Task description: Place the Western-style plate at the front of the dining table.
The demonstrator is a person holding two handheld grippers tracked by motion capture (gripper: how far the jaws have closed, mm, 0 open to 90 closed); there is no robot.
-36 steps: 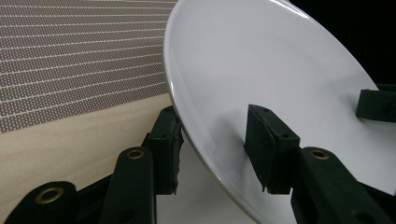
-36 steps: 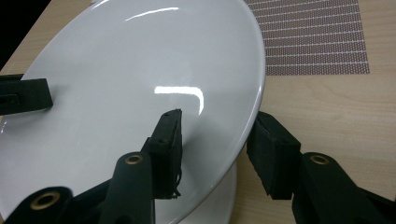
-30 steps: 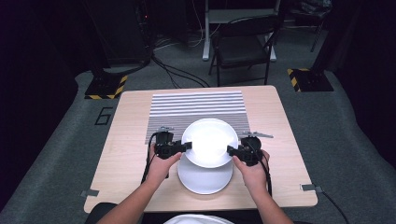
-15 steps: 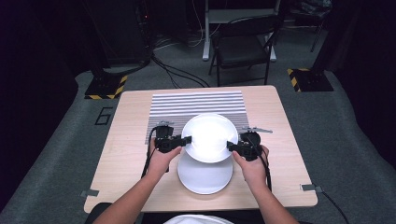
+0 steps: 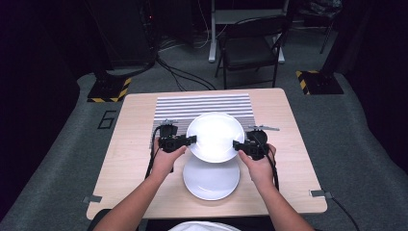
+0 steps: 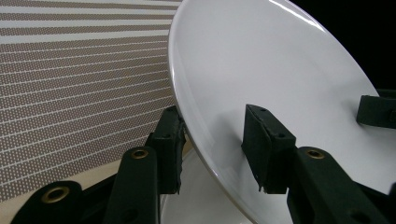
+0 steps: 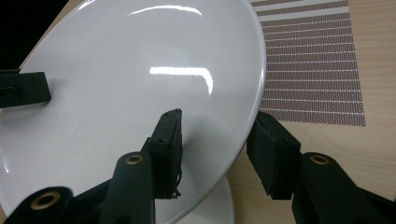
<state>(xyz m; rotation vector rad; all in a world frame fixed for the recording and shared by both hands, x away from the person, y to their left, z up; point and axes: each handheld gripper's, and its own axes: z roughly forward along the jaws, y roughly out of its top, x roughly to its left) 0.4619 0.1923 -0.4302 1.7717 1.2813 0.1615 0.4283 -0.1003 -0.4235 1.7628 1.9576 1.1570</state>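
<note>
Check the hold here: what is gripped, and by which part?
The upper white plate, by opposite rim edges: left hand-held gripper on its left rim, right hand-held gripper on its right.

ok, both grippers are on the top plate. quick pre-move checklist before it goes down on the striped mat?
1. Left gripper on the rim of the top plate: ok, a jaw on each face in the left gripper view.
2. Right gripper on the opposite rim: ok, the rim sits between its jaws.
3. Top plate lifted off the lower plate: ok, held above it, with the lower plate flat on the table.
4. Plate level: not ok, it looks tilted in both gripper views.
5. Striped mat bare where the plate would land: ok as far as it shows; the part under the plate is hidden.
6. Grip firmness: cannot tell.
</note>
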